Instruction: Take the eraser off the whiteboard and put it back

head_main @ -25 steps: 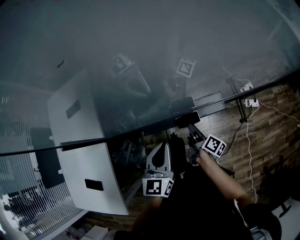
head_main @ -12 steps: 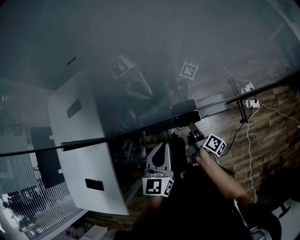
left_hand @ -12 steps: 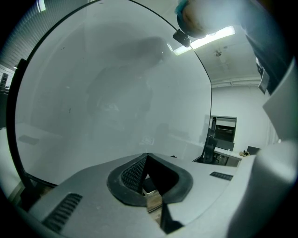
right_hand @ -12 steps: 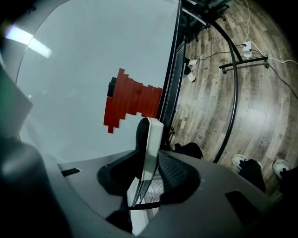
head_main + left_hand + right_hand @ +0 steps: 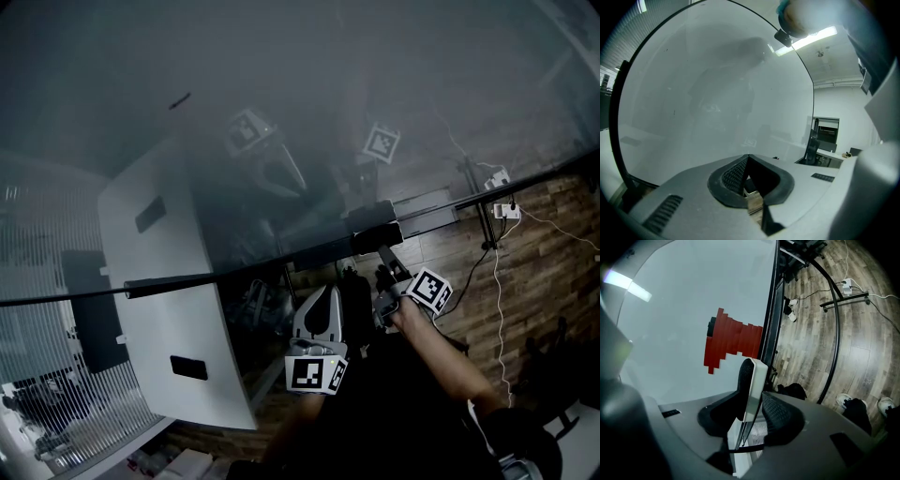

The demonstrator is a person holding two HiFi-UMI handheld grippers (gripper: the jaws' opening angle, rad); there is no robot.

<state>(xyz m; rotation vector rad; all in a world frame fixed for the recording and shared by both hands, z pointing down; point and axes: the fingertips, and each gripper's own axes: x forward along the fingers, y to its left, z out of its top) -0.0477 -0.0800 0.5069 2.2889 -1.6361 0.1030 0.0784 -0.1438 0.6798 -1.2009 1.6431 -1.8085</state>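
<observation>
Right claw (image 5: 751, 403) tight on white-backed eraser (image 5: 753, 378) at whiteboard (image 5: 689, 296); left claw (image 5: 748, 159) clenched empty.

Left gripper (image 5: 323, 295): pale grey shell, black ribbed pads (image 5: 733, 174)
Right gripper (image 5: 757, 380): same grey and black
Marker cubes (image 5: 315, 373): white, black squares
Clothing (image 5: 375, 431): dark
</observation>
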